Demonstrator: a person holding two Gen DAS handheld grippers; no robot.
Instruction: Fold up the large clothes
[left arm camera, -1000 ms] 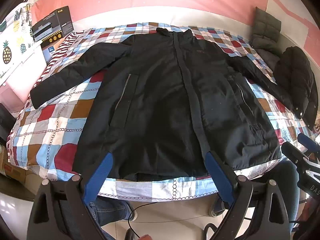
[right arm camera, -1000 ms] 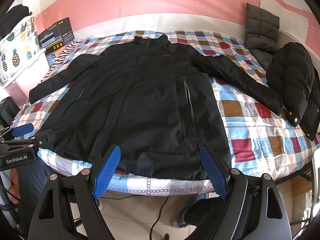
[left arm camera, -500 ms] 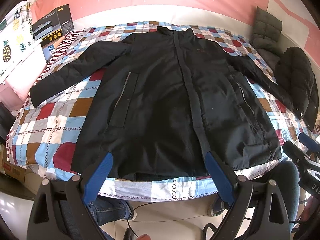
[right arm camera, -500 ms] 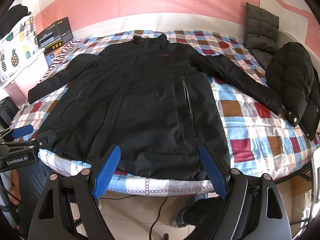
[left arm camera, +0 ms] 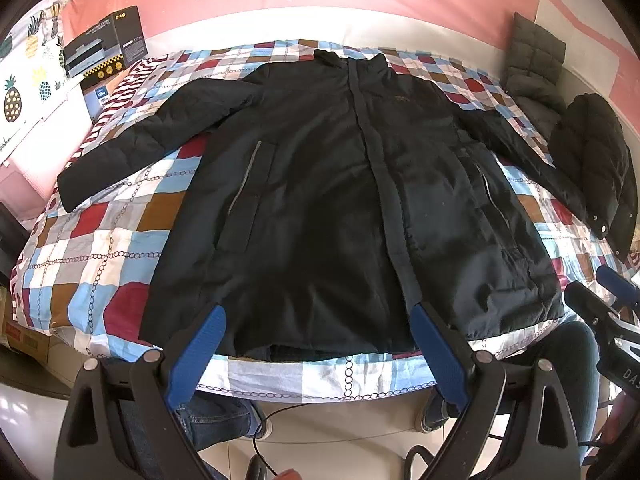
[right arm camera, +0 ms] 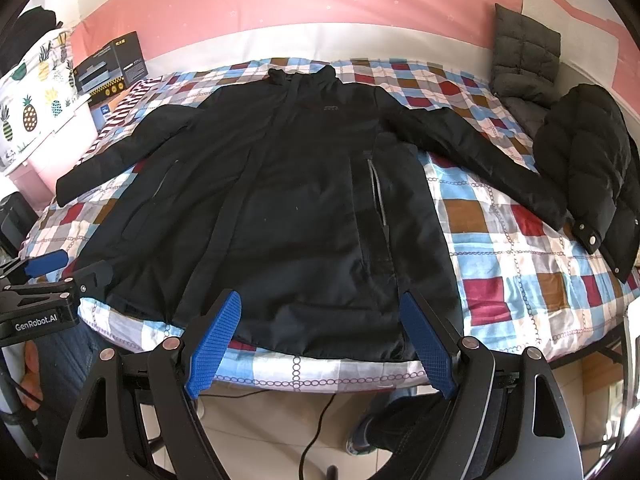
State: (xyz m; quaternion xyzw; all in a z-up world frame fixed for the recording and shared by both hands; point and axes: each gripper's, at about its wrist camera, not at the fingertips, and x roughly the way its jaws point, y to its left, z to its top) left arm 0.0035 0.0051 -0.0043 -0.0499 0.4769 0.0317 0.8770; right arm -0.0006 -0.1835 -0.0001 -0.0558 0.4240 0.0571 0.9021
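A large black jacket [left arm camera: 328, 200] lies flat and face up on the checked bed [left arm camera: 100, 240], sleeves spread out to both sides, collar at the far end. It also shows in the right wrist view [right arm camera: 288, 208]. My left gripper [left arm camera: 318, 326] is open and empty, held above the bed's near edge over the jacket's hem. My right gripper [right arm camera: 320, 312] is open and empty, also above the near edge at the hem. The left gripper shows in the right wrist view [right arm camera: 64, 266] at the far left.
A second black puffer jacket [right arm camera: 588, 168] lies at the bed's right side, with a grey quilted cushion [right arm camera: 524, 56] behind it. Black boxes [left arm camera: 106, 42] and a pineapple-print cloth [left arm camera: 24, 80] stand at the far left. A cable [right arm camera: 316, 428] and the person's legs are on the floor below.
Both grippers have drifted slightly, so the jacket sits a little differently in view. The jacket has not moved and both grippers stay open.
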